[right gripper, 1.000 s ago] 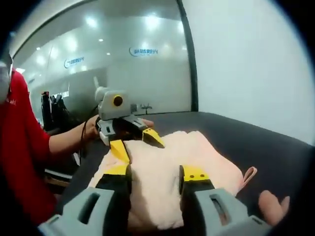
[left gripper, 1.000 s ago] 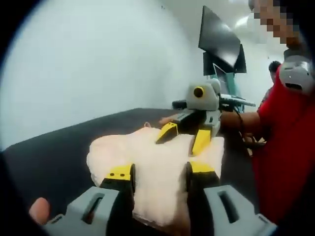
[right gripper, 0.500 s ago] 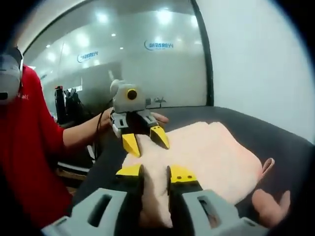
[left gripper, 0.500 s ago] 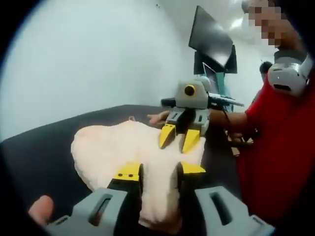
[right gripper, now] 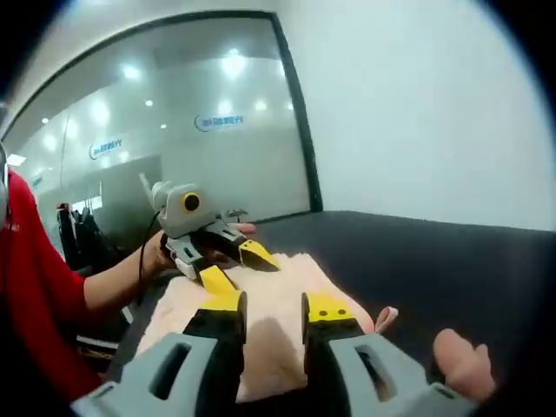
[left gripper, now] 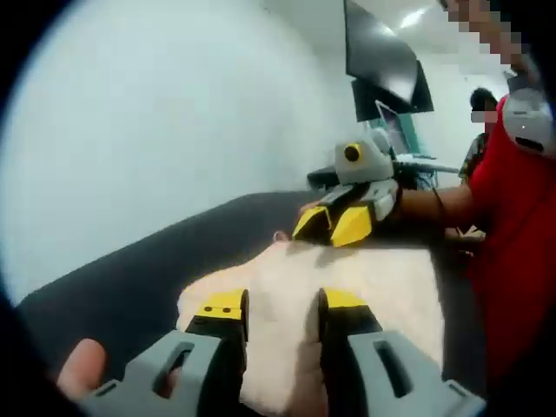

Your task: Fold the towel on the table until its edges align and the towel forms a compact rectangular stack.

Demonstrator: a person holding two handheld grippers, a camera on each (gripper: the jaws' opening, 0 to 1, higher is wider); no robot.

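Blue lettering sits high on the glass wall in the right gripper view, with a second, smaller blue mark further left; both are too blurred to read. Ceiling lights reflect in the same glass.

The pink towel lies on the dark bench, bunched into a rough rectangle. A small loop tag sticks out at one edge.

The left gripper has its yellow-tipped jaws a narrow gap apart with towel cloth between them, so it appears to pinch the near edge. The same gripper appears in the right gripper view at the towel's far edge, jaws spread a little, tips on the cloth.

The right gripper has its jaws close together with a fold of towel between them. Seen in the left gripper view, its yellow tips are nearly together at the towel's far edge; whether cloth is caught there cannot be told.

A fingertip shows at the lower left of the left gripper view, and another at the lower right of the right gripper view. A person in a red shirt stands beside the bench. Behind, a dark monitor stands on a teal stand, and another person is visible further back.
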